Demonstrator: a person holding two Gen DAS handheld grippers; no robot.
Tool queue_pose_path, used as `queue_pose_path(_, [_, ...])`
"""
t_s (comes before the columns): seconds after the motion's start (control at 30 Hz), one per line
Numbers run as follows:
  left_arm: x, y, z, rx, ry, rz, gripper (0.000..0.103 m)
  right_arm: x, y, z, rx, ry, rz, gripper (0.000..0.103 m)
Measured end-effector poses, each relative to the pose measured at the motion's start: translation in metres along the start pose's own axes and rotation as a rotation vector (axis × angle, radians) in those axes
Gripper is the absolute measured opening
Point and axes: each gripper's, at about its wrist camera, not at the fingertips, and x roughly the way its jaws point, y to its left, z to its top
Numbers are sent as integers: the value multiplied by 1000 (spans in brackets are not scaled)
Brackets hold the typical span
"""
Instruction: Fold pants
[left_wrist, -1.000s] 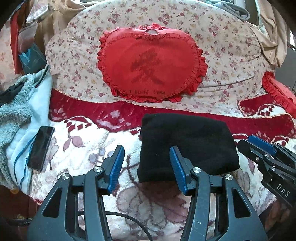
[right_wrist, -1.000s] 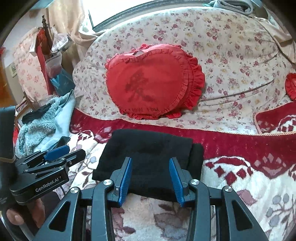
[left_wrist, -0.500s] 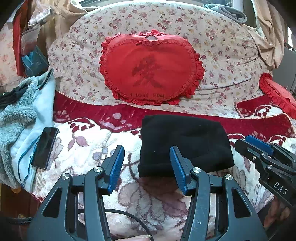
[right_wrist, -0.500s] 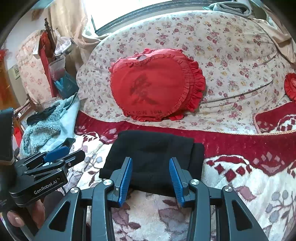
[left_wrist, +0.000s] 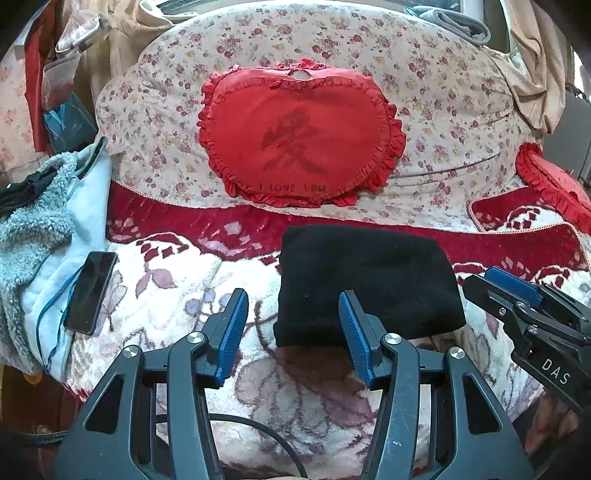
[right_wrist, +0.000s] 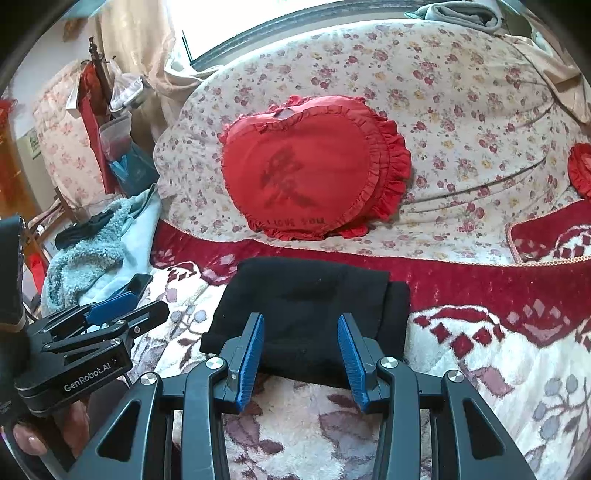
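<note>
The black pants (left_wrist: 365, 284) lie folded into a compact rectangle on the bed's white-and-red floral blanket (left_wrist: 177, 284), near its front edge and just in front of the red band that runs below the red heart-shaped pillow (left_wrist: 299, 136). The left gripper (left_wrist: 293, 325) hovers over the bundle's front left corner with its jaws wide and nothing between the blue pads, and the right gripper (right_wrist: 301, 349) hangs over the bundle's front edge, likewise wide and empty. A dark phone (left_wrist: 90, 291) rests on light-blue clothing (left_wrist: 40, 236) at the bed's left edge.
</note>
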Motion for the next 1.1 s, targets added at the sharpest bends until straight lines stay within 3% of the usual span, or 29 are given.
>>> queue_pose_path(0.87, [11, 6, -1, -6, 0, -4, 51, 13, -13, -4, 10, 29, 6, 40])
queue_pose_path(1.1, [21, 16, 1, -35, 11, -6, 51, 20, -44, -6, 39, 26, -67, 40])
